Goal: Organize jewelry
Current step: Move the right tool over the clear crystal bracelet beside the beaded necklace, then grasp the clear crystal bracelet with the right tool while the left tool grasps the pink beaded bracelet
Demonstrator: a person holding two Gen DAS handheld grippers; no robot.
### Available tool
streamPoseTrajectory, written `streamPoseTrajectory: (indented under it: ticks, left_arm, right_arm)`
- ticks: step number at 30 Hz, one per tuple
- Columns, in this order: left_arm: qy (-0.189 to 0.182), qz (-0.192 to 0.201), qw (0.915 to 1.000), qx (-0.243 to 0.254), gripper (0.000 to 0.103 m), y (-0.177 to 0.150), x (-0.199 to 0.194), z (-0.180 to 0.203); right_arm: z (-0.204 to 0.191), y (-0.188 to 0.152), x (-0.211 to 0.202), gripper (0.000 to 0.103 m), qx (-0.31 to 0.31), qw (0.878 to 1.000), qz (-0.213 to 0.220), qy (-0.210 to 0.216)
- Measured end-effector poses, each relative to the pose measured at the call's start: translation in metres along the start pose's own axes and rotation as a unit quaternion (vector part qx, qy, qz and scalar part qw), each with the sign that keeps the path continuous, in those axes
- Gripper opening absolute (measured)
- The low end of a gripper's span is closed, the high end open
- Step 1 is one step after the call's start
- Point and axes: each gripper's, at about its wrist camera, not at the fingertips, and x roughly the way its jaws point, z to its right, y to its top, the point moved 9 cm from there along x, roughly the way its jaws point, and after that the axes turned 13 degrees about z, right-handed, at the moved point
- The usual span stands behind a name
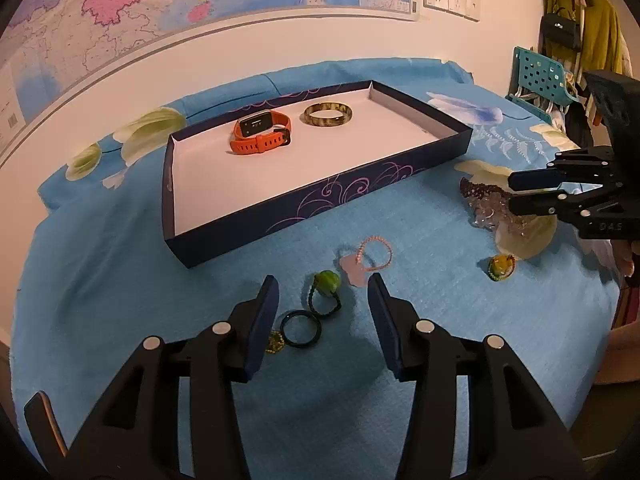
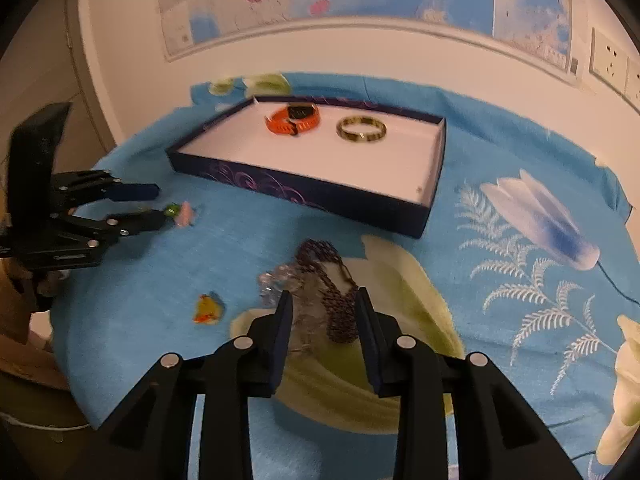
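A navy tray (image 1: pixel 320 196) with a white floor holds an orange watch (image 1: pixel 260 134) and a brown-gold bangle (image 1: pixel 328 115). My left gripper (image 1: pixel 323 292) is open just above the cloth, with a green-bead ring (image 1: pixel 326 282) and a dark ring (image 1: pixel 301 328) lying between its fingers, untouched. A pink bead bracelet (image 1: pixel 374 254) lies just beyond. My right gripper (image 2: pixel 324 300) stands open around a purple beaded bracelet (image 2: pixel 340 308) and a clear crystal bracelet (image 2: pixel 280 276) heaped on the cloth. A yellow-orange ring (image 2: pixel 208 309) lies to their left.
A blue flowered cloth (image 1: pixel 120 280) covers the table. The wall with a map (image 1: pixel 160 0) runs close behind the tray. A teal chair (image 1: pixel 540 76) and hanging clothes (image 1: pixel 592 32) stand at the far right. A small yellow piece (image 1: pixel 275 342) sits beside the left finger.
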Motion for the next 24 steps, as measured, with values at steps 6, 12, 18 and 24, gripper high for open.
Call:
streamPoseTrajectory:
  ticks: [6, 12, 18, 24]
  left_arm:
    - [-0.004, 0.002, 1.0, 0.003, 0.048, 0.0, 0.0, 0.003]
    - [-0.004, 0.001, 1.0, -0.001, 0.049, 0.0, 0.0, 0.003]
    - [-0.006, 0.005, 0.9999, -0.008, 0.049, 0.001, -0.001, 0.001]
    - [-0.009, 0.007, 0.9999, -0.007, 0.049, 0.001, -0.002, 0.002]
  right_arm:
    - [-0.019, -0.012, 0.002, 0.033, -0.033, 0.999, -0.026, 0.014]
    - [-0.018, -0.015, 0.011, 0.022, -0.03, 0.999, -0.018, 0.013]
    - [-0.014, 0.01, -0.004, 0.022, 0.011, 0.999, 0.027, 0.034]
    - [-0.005, 0.04, -0.028, 0.017, 0.062, 0.993, 0.075, 0.061]
